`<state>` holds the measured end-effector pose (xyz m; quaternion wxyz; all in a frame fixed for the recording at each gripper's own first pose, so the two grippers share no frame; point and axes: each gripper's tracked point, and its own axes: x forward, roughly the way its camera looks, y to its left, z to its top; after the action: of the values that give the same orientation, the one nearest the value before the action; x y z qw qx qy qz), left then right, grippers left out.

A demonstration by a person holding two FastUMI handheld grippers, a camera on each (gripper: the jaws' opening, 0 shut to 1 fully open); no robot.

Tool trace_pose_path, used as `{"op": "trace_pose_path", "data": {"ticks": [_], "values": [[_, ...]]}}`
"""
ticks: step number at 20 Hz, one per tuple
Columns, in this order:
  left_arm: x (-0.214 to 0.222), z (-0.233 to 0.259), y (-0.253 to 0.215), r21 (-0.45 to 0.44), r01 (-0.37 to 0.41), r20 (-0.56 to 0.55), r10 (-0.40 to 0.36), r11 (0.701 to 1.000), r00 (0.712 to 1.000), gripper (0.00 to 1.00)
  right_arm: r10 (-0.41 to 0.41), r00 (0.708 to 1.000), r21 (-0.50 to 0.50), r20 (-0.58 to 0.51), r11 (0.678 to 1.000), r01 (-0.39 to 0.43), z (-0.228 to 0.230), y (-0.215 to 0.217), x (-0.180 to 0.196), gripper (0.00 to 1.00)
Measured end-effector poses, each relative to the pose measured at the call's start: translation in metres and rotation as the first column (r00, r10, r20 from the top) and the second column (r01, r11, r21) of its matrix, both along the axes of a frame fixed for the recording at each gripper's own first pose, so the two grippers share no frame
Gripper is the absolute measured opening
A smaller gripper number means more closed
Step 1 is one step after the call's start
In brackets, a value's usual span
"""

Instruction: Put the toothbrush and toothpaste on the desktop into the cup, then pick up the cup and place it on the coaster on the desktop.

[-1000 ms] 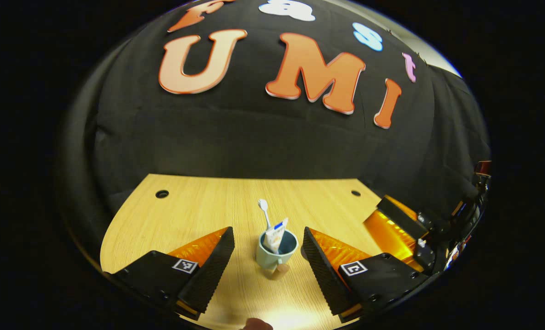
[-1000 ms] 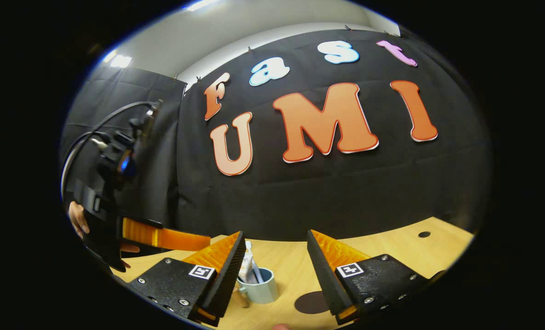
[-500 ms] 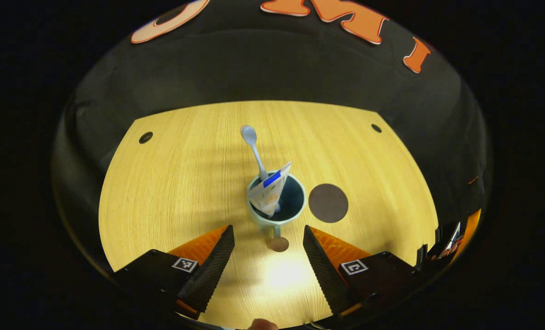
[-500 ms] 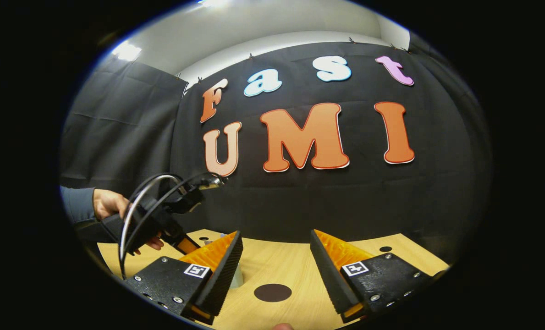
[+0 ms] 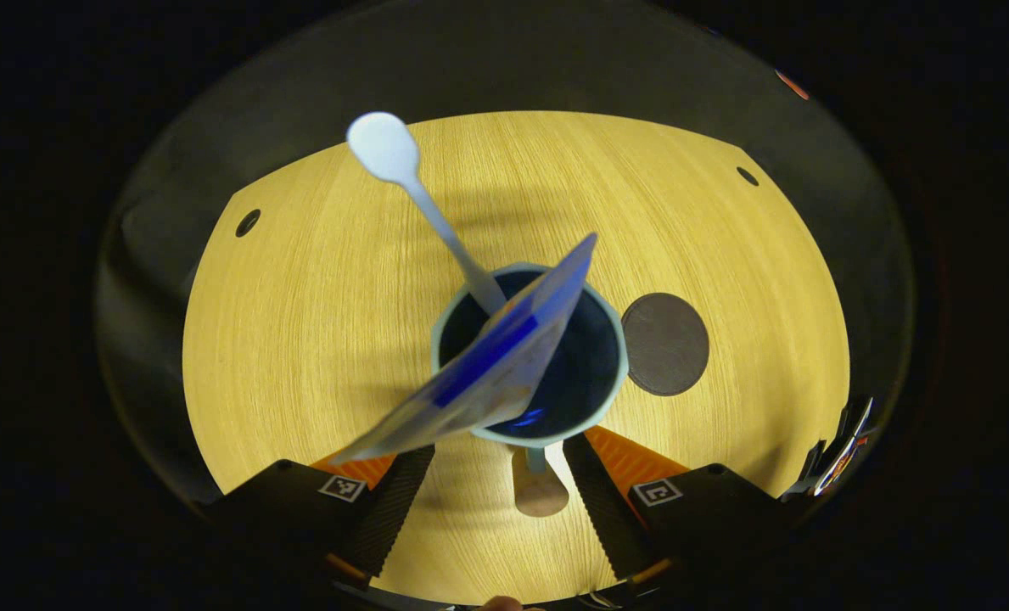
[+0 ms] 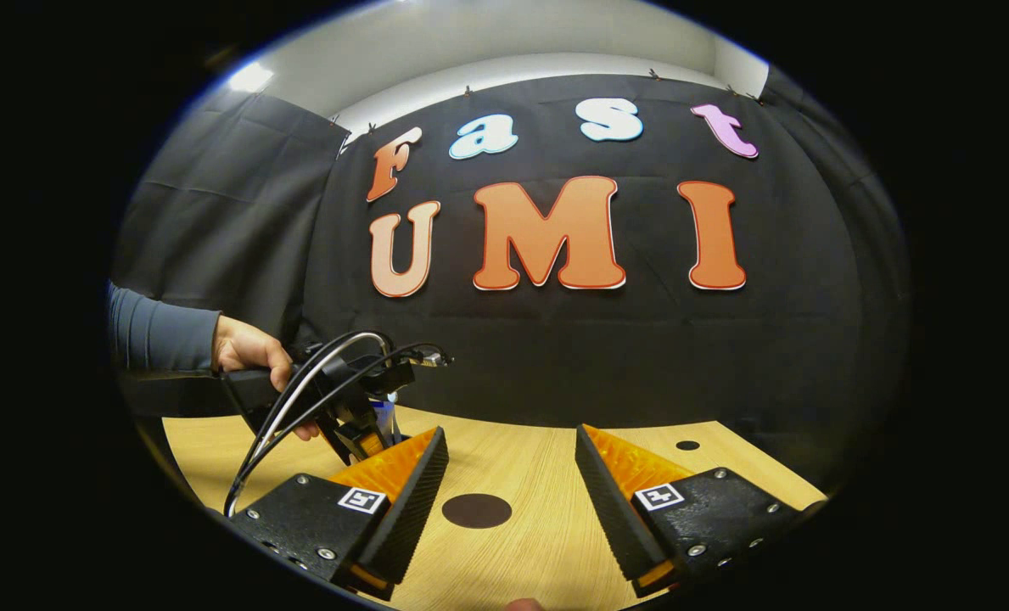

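Over the past second the left gripper [image 5: 487, 501] has swung from level to looking steeply down on the cup [image 5: 528, 355], which now looms between its spread fingers, its handle [image 5: 538, 488] pointing back into the gap; nothing is pinched yet. The toothbrush [image 5: 423, 204] and toothpaste [image 5: 491, 365] already stand inside the cup, so the first half of the job looks done. The dark round coaster [image 5: 665, 344] lies bare on the wooden desktop [image 5: 300, 322] just beside the cup. The right gripper [image 6: 508, 501] hovers open and empty above the desktop. Gripping, lifting and setting the cup on the coaster remain.
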<state>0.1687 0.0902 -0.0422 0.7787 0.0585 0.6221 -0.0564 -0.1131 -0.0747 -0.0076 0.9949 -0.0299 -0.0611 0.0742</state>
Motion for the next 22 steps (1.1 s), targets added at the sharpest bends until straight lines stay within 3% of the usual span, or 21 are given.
{"op": "trace_pose_path", "data": {"ticks": [2,4,5,7,12,13,14,16,22], "values": [[0.005,-0.003,-0.008,-0.005,-0.004,-0.015,0.003,1.0,1.0,0.94,-0.001,1.0,0.001,-0.011,1.0,0.001,-0.002,0.0,0.001,0.91],[0.01,0.003,-0.016,0.007,0.01,-0.013,-0.01,1.0,1.0,0.79,-0.01,1.0,0.01,-0.014,1.0,0.01,-0.003,-0.003,0.0,0.92],[0.014,0.003,-0.016,0.027,0.015,-0.01,-0.015,1.0,1.0,0.67,-0.012,1.0,0.019,-0.013,1.0,0.012,-0.004,-0.004,0.0,0.91],[0.024,0.008,-0.02,0.027,-0.002,0.002,0.002,1.0,1.0,0.3,-0.01,1.0,0.031,-0.012,0.999,0.01,-0.003,-0.004,-0.002,0.91],[0.051,0.027,-0.034,0.068,0.031,0.052,-0.035,0.997,0.998,0.29,-0.025,1.0,0.045,-0.016,0.999,0.026,-0.005,-0.016,-0.009,0.91],[0.011,0.043,-0.025,0.056,0.042,0.065,-0.046,0.998,0.997,0.28,-0.025,1.0,0.048,-0.016,0.999,0.026,-0.005,-0.018,-0.011,0.92],[0.047,0.069,-0.027,0.041,0.056,0.084,-0.059,0.998,0.995,0.28,-0.026,1.0,0.045,-0.015,0.999,0.026,-0.003,-0.019,-0.013,0.91],[0.048,0.078,-0.054,0.034,0.088,0.103,-0.091,0.996,0.991,0.29,-0.041,0.999,0.038,-0.012,0.998,0.041,-0.001,-0.026,-0.017,0.92],[0.062,0.041,-0.088,-0.01,0.191,0.118,-0.189,0.981,0.975,0.28,-0.081,0.997,-0.001,-0.001,0.997,0.081,0.006,-0.041,-0.032,0.92]]}}
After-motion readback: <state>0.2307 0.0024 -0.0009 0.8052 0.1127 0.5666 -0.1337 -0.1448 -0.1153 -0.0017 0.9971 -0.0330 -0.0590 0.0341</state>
